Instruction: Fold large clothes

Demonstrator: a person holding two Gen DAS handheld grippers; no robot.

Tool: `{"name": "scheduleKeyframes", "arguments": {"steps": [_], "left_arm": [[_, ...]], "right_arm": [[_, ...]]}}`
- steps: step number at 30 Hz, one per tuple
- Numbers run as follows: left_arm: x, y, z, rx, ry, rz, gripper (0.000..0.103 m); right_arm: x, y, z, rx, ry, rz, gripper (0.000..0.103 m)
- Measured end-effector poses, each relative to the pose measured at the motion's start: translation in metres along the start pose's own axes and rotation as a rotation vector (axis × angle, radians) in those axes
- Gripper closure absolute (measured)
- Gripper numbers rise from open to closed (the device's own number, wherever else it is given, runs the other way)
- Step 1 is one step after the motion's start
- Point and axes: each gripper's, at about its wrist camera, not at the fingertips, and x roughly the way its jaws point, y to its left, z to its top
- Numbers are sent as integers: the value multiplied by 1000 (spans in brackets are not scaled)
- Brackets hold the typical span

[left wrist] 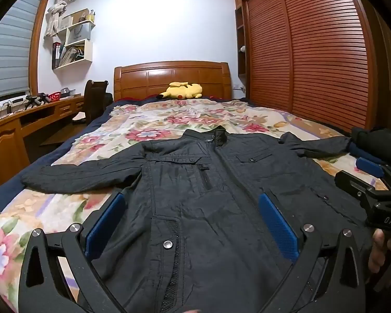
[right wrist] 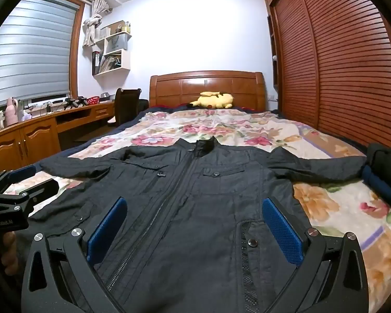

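Left gripper (left wrist: pixel 191 220): blue pads spread wide, gripping nothing, poised over the lower front. Right gripper (right wrist: pixel 194 223): likewise spread, unloaded. Black zip-front jacket (left wrist: pixel 208 182) lies flat, face up, sleeves outstretched, on the floral bedspread (left wrist: pixel 153 120). Yellow plush toy (left wrist: pixel 182 90) at the wooden headboard (left wrist: pixel 148 78).

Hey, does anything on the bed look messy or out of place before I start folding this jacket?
Nothing stands out. The jacket lies flat, zipped, sleeves spread on the bed. A yellow plush toy rests by the headboard.

Jacket (left wrist: pixel 208 182) lies spread on the bed (left wrist: pixel 148 120), plush toy (left wrist: pixel 182 90) behind it at the headboard (left wrist: pixel 172 78)
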Motion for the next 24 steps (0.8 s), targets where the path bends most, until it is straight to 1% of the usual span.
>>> {"name": "scheduleKeyframes", "arguments": {"steps": [5, 14, 16, 24], "left_arm": [[0, 1, 0, -2, -4, 10, 1], [1, 2, 0, -4, -2, 9, 1], [1, 2, 0, -3, -1, 12, 1], [-1, 1, 3, -3, -4, 12, 1]], "right_arm": [[0, -2, 0, -1, 1, -3, 0], [5, 7, 1, -2, 0, -6, 0], [1, 1, 0, 2, -5, -2, 0], [0, 1, 0, 3, -8, 0, 0]]}}
